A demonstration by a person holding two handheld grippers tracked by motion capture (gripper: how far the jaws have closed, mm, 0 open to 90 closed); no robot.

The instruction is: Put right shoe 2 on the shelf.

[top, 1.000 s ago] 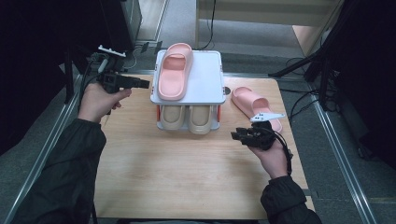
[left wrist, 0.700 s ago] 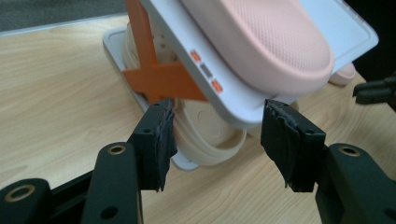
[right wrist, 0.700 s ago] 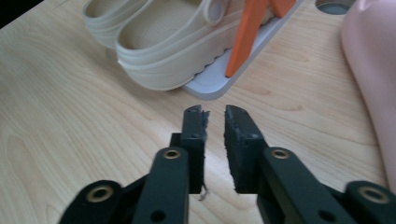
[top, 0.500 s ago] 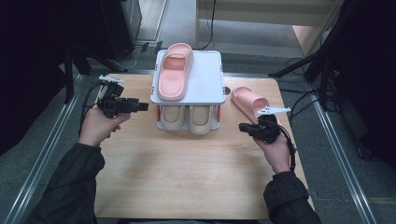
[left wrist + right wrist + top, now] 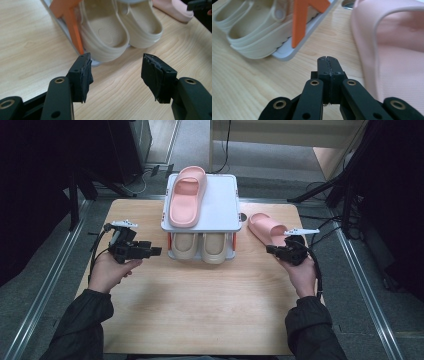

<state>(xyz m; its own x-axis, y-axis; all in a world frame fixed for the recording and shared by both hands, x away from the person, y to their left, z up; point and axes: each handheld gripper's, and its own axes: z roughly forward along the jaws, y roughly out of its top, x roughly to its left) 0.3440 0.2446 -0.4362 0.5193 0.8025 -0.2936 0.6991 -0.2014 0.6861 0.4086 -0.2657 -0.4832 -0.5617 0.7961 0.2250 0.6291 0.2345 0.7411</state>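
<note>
A white two-tier rack [image 5: 220,207] with orange legs [image 5: 72,27] stands at the table's far middle. One pink slipper [image 5: 186,196] lies on its top shelf. A pair of beige slippers [image 5: 200,246] sits on the lower shelf. A second pink slipper [image 5: 266,227] lies on the table right of the rack. My left gripper [image 5: 155,251] hovers left of the rack, pointing at the beige pair [image 5: 117,30]. Its jaws have just been opening and stand open with nothing between them [image 5: 116,72]. My right gripper [image 5: 270,250] has just closed, empty, beside the pink slipper [image 5: 392,50].
The wooden table [image 5: 210,310] has bare room in front of the rack. Metal rails run along both table sides. Dark stands and cables lie on the floor at the far left and right. A small round metal fitting [image 5: 348,3] sits in the tabletop by the rack's corner.
My left hand dropped from beside the top shelf to level with the lower shelf. My right hand moved right and farther off, up to the pink slipper, and its jaws closed.
</note>
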